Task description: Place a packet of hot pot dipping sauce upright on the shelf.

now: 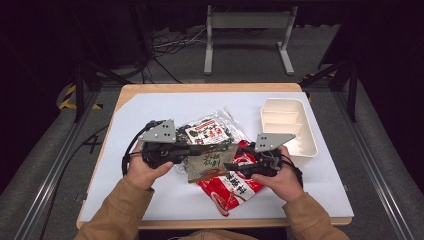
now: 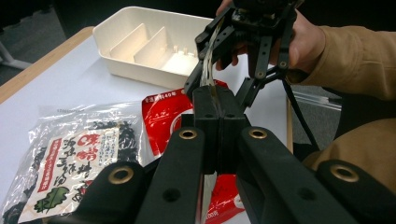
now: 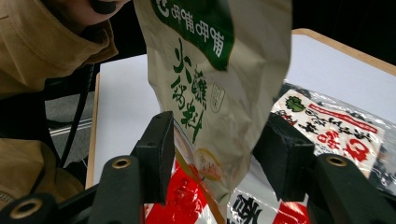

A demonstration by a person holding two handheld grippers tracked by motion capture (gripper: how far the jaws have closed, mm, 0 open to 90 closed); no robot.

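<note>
A person at a white-topped table [image 1: 150, 107] works a black two-jaw gripper in each hand. The left gripper [image 2: 217, 116] is clamped tight on the edge of a beige paper pouch with green lettering [image 3: 212, 84], holding it up off the table near the middle of the scene. The right gripper [image 3: 215, 154] sits at the pouch's lower end with its jaws parted on either side; the pads stand clear of the paper and do not press it.

Under and around the pouch lie a glossy red plastic packet [image 1: 227, 189], near and to the right, and a clear plastic bag with dark contents and a white printed label [image 1: 207, 131], farther and to the left. A cream plastic divided tray [image 1: 306, 131] stands at the far right, empty as far as can be seen.

Likely risks: the pouch hangs from a single pinch at its edge, so a quick swing could let it twist or slip free. If the right jaws close off-centre, they could crumple the paper or catch the red packet beneath it.
</note>
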